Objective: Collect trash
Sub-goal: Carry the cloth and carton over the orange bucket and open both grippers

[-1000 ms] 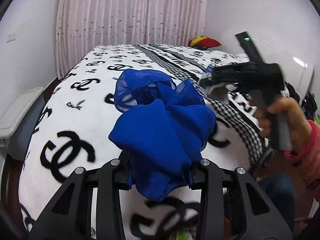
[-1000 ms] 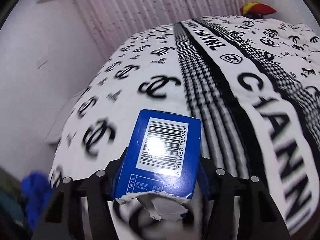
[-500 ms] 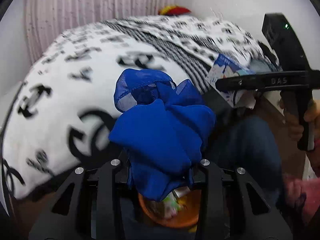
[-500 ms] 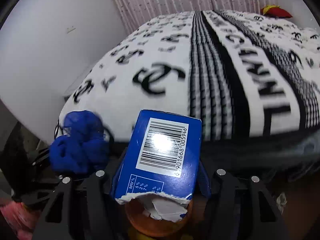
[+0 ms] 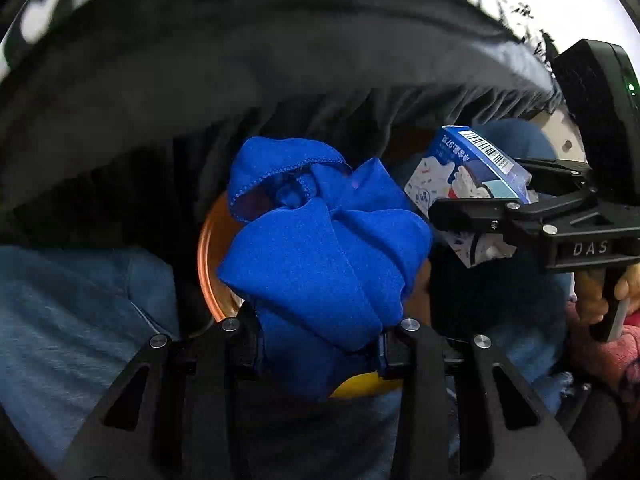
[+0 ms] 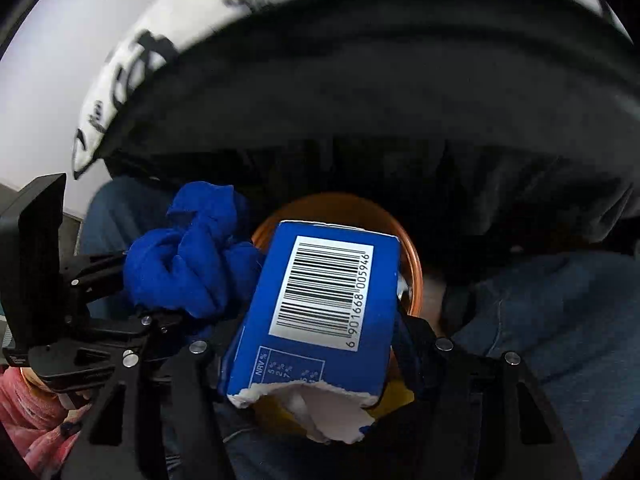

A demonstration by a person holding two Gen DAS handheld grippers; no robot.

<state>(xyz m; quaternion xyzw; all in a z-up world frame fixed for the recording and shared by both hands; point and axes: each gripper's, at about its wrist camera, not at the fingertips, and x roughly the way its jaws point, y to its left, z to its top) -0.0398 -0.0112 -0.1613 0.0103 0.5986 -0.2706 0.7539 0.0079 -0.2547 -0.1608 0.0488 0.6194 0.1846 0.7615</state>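
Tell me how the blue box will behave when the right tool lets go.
The box is torn open with ragged card at one end, so probably empty and light. Flat faces: it likely won't roll. It sits over the orange bin, so it should drop in.

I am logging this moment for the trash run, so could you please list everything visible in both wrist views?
Blue cloth: one, bright blue, bunched in the left gripper, over the bin.
Blue carton: one, blue with a white barcode label, torn white end, in the right gripper, above the bin.
Orange bin: one, orange rim, below both items; something yellow inside.
Bed cover: one, white with black logos, top of view, dark side hanging below.
Jeans: blue denim, the person's legs either side of the bin.
Pink sleeve: pink, at the right hand.
Left gripper: black, jaws closed on the cloth.
Right gripper: black, jaws closed on the carton.
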